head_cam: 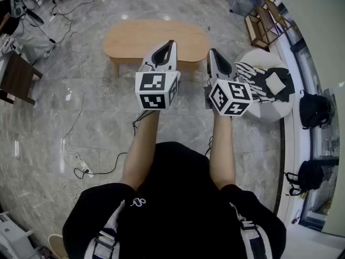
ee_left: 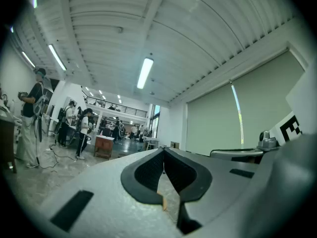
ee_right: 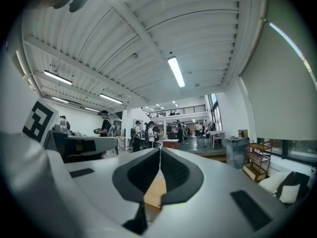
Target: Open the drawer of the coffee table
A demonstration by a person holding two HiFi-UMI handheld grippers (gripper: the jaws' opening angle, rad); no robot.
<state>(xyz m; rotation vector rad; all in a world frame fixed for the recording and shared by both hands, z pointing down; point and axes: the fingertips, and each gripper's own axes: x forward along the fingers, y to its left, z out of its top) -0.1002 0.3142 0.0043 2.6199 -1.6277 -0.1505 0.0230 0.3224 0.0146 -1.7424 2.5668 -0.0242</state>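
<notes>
Both forearms reach forward side by side, left gripper (head_cam: 164, 50) and right gripper (head_cam: 218, 62) level, jaws closed, empty.

We looked down on a grey marble floor (head_cam: 43, 123). On it stood a low oval wooden bench (head_cam: 135, 39), with a round white pouf (head_cam: 271, 110) just to its right and a small wooden rack (head_cam: 264, 23) beyond. A white power strip (head_cam: 81, 165) lay at the left, and a black backpack (head_cam: 314, 111) at the right.
</notes>
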